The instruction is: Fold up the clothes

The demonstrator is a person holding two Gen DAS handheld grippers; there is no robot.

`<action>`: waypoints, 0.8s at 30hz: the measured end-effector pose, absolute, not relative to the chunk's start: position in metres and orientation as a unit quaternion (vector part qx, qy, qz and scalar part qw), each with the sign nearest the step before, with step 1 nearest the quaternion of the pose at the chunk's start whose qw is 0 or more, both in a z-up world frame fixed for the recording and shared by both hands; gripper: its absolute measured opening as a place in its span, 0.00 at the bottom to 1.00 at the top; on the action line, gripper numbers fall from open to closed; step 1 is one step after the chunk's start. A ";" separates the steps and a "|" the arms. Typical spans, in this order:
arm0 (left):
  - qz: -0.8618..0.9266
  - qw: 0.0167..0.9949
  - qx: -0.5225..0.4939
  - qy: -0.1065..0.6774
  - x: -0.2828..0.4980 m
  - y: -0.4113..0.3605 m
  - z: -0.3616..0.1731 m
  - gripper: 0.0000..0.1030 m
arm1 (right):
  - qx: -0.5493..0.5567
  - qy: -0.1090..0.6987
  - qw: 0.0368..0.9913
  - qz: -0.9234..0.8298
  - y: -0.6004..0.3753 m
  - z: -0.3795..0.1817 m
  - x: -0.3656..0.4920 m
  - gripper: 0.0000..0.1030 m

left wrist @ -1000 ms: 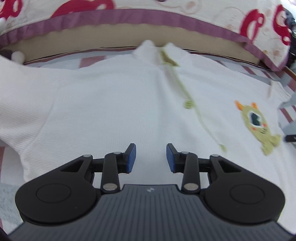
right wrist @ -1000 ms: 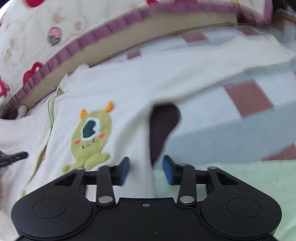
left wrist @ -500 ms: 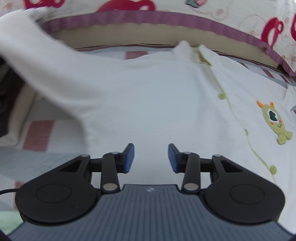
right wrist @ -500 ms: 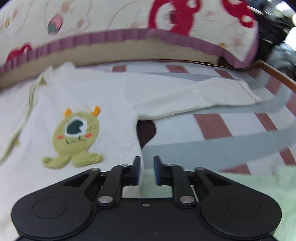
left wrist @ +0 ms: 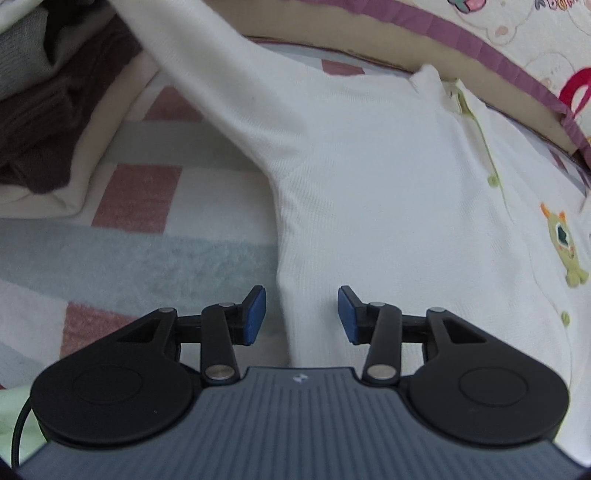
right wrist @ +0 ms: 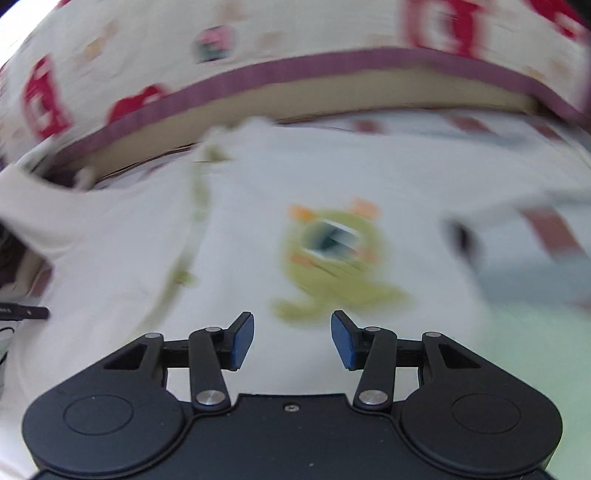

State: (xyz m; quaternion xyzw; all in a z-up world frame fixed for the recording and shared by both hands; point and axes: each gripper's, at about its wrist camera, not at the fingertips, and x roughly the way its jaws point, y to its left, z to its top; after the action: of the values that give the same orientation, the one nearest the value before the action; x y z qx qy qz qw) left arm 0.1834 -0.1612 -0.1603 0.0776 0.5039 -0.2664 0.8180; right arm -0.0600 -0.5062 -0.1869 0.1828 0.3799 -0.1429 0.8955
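Note:
A white baby garment [left wrist: 369, 166] with a green monster patch [left wrist: 563, 240] lies spread flat on a checked blanket [left wrist: 147, 258]. Its sleeve [left wrist: 207, 66] stretches to the upper left. My left gripper [left wrist: 301, 306] hovers open over the garment's left side edge [left wrist: 280, 240], which runs between the fingers without touching the pads. In the blurred right wrist view, my right gripper [right wrist: 291, 332] hangs over the garment [right wrist: 240, 177] just below the monster patch [right wrist: 332, 251]. Its jaws are opening, with nothing between the pads.
A stack of folded grey, brown and cream clothes [left wrist: 44, 110] sits at the upper left. A padded bumper with purple trim and red prints [left wrist: 517, 29] borders the far side of the blanket. A pale green mat [right wrist: 535, 350] lies at the right.
My left gripper slid left from the garment's chest to its left side edge. My right gripper narrowed at the right armpit edge, then widened and swung left over the monster patch.

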 end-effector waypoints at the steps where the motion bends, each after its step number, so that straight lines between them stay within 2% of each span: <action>1: -0.261 0.819 0.087 0.504 0.181 -0.158 -0.160 0.42 | 0.167 0.378 0.901 -0.132 -0.503 -0.185 -0.035 0.52; 5: -0.254 0.836 0.087 0.479 0.189 -0.143 -0.147 0.45 | 0.133 0.366 0.915 -0.108 -0.509 -0.183 0.059 0.53; 8: -0.262 0.865 0.070 0.423 0.210 -0.151 -0.134 0.49 | 0.143 0.360 0.913 -0.124 -0.526 -0.180 0.114 0.52; 13: -0.269 0.888 0.061 0.367 0.248 -0.183 -0.140 0.56 | 0.249 0.360 0.896 -0.075 -0.555 -0.186 0.156 0.52; 18: -0.259 0.896 0.042 0.358 0.276 -0.208 -0.158 0.56 | 0.200 0.420 0.884 -0.044 -0.548 -0.217 0.189 0.53; 19: -0.258 0.896 0.031 0.359 0.282 -0.211 -0.161 0.55 | 0.182 0.426 0.886 -0.038 -0.546 -0.221 0.193 0.43; 20: -0.259 0.897 0.021 0.357 0.285 -0.212 -0.162 0.33 | 0.165 0.431 0.886 -0.032 -0.544 -0.226 0.196 0.32; 21: -0.265 0.898 0.016 0.351 0.286 -0.210 -0.163 0.07 | 0.154 0.431 0.889 -0.029 -0.543 -0.227 0.198 0.14; 22: -0.266 0.901 0.020 0.342 0.286 -0.209 -0.160 0.01 | 0.161 0.423 0.891 -0.029 -0.545 -0.225 0.198 0.11; 24: -0.254 0.914 0.039 0.313 0.282 -0.209 -0.153 0.01 | 0.177 0.401 0.898 -0.028 -0.551 -0.222 0.194 0.09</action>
State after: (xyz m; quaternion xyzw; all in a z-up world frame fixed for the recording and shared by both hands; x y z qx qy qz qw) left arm 0.2822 -0.2087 -0.1531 0.0388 0.3127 -0.2544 0.9143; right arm 0.1936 -0.5515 -0.2217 0.1770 0.4011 -0.0276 0.8984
